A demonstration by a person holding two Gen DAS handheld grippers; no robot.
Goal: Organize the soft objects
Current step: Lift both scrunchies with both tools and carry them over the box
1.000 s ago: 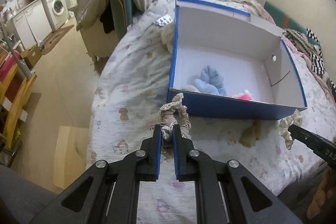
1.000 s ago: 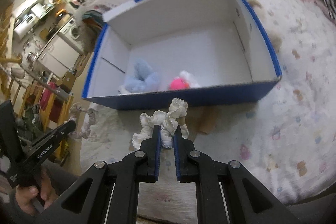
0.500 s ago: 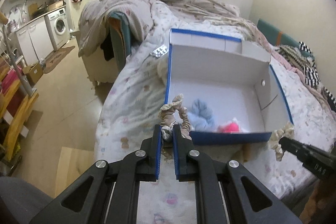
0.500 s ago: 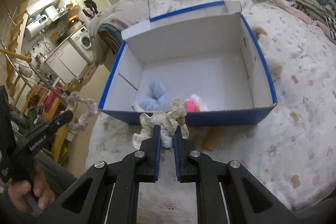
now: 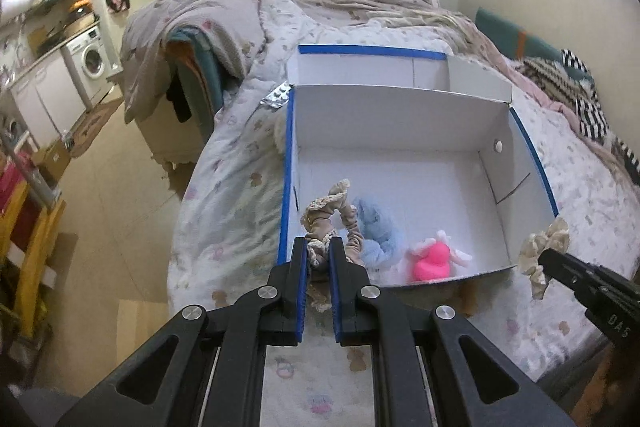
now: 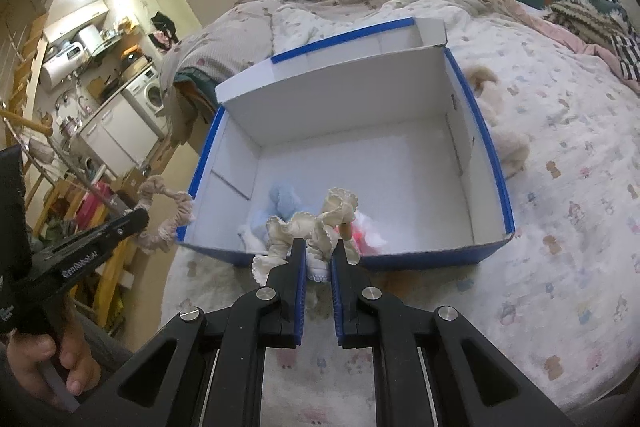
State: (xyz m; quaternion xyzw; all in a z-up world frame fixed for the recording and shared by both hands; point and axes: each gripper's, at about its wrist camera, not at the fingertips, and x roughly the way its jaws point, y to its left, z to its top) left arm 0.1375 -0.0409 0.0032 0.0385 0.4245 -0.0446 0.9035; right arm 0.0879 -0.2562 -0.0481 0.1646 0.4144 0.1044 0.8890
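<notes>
While both scrunchies are hanging clear of the bed, I am treating the open blue-edged white cardboard box as my landmark. My left gripper is clenching its jaws on the beige ruffled fabric scrunchie, which is dangling over the box's near left corner. My right gripper is gripping the cream frilled fabric scrunchie just above the box's near wall. Inside the box, near that wall, the pale blue fluffy toy and the bright pink plush are lying side by side.

To do this well, I am thinking each scrunchie needs to be fully past the near wall before letting go, since a loop draped across the rim would likely slide back onto the patterned bed quilt. Aiming for the bare floor beyond the toys seems best, and keeping the two grippers apart should be avoiding any tangle.
</notes>
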